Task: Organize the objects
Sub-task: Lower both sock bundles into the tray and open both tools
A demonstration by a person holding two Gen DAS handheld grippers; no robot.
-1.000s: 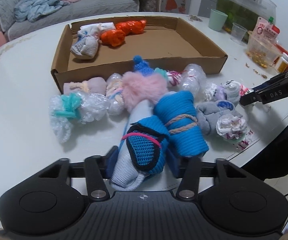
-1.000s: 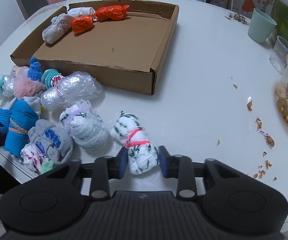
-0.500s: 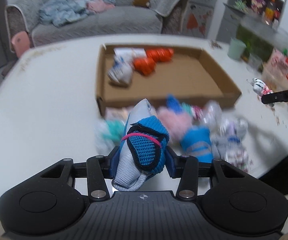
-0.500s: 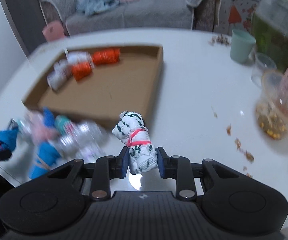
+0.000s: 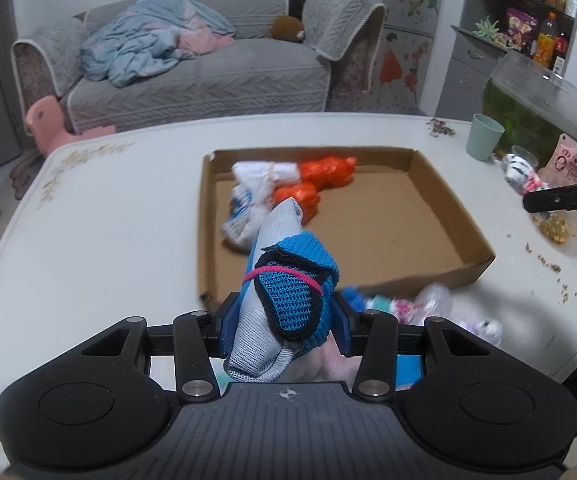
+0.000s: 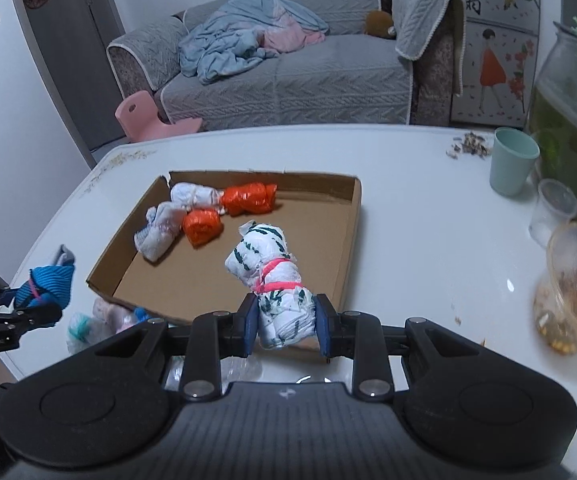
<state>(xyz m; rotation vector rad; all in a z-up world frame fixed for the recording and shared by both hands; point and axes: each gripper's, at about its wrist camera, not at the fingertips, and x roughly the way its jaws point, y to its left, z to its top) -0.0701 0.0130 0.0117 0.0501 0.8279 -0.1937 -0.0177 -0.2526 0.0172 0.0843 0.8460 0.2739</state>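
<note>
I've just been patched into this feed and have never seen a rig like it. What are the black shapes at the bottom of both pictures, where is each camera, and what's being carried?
There is no robot arm: a person holds a two-finger gripper in each hand, and a fisheye camera on each looks along its fingers. The black shapes are the gripper bodies.

The left wrist view shows the left gripper clamping a blue and grey sock bundle. The right wrist view shows the right gripper clamping a white, dark-striped sock bundle tied with a pink band.

Both are held above a white table. On it sits a shallow cardboard box holding four bundles, two of them orange. More bundles lie in front of the box.
</note>
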